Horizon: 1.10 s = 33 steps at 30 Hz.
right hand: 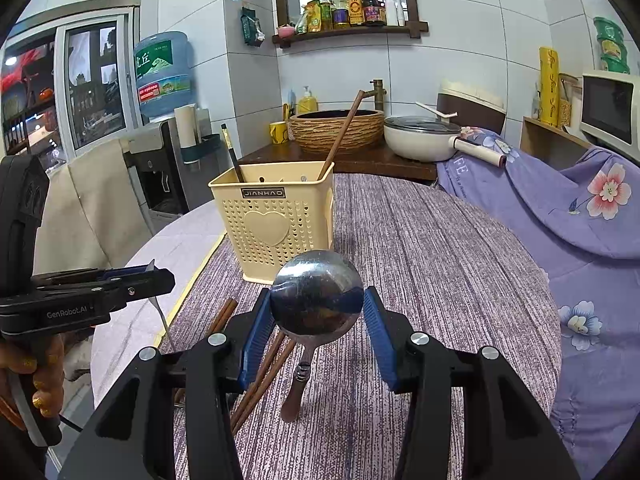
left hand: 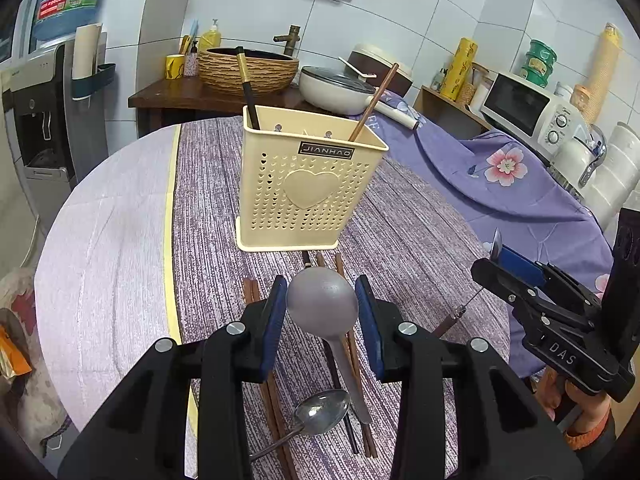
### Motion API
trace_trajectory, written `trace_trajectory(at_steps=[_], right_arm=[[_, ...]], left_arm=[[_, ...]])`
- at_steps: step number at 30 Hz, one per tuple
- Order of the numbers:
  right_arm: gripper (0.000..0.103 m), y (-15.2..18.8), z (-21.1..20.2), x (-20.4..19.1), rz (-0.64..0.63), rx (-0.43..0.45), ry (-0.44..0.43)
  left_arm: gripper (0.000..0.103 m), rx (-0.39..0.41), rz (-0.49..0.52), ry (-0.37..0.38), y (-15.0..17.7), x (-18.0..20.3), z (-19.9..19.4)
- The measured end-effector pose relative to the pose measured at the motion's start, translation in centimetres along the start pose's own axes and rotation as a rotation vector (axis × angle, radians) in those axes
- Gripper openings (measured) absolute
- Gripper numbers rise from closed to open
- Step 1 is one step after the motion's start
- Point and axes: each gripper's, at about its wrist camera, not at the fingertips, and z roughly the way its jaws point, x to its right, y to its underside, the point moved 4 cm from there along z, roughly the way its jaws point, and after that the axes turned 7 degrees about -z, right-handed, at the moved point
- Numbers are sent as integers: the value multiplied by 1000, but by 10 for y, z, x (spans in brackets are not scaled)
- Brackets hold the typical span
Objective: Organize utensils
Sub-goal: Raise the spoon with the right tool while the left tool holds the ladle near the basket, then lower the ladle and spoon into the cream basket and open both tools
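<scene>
A cream perforated utensil holder [left hand: 306, 184] stands on the table with two chopsticks in it; it also shows in the right wrist view [right hand: 272, 224]. My left gripper [left hand: 322, 304] is shut on the bowl of a matte grey spoon [left hand: 322, 300], handle hanging down. My right gripper [right hand: 316, 304] is shut on the bowl of a shiny metal spoon [right hand: 316, 292] with a brown handle. On the cloth below lie several brown chopsticks [left hand: 352, 356] and another shiny metal spoon [left hand: 322, 412]. Each gripper shows side-on in the other's view, the right gripper [left hand: 496, 256] and the left gripper [right hand: 154, 276].
The round table has a purple striped cloth [right hand: 420, 248]. A purple floral sheet [left hand: 500, 168] covers the right side. Behind stand a wicker basin [left hand: 248, 68], a white pan [left hand: 340, 88], a microwave [left hand: 532, 116] and a water dispenser [left hand: 40, 112].
</scene>
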Motion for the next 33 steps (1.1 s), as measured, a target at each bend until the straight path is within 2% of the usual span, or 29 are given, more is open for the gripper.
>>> trace_trajectory(at_steps=[19, 25, 33], right_arm=[[45, -15, -4, -1, 3, 8, -27], [45, -35, -6, -5, -15, 26, -34], [45, -74, -6, -4, -20, 57, -35]], left_arm=[[36, 35, 3, 18, -16, 5, -13], [36, 62, 6, 28, -36, 8, -23], [36, 145, -12, 19, -86, 6, -44]])
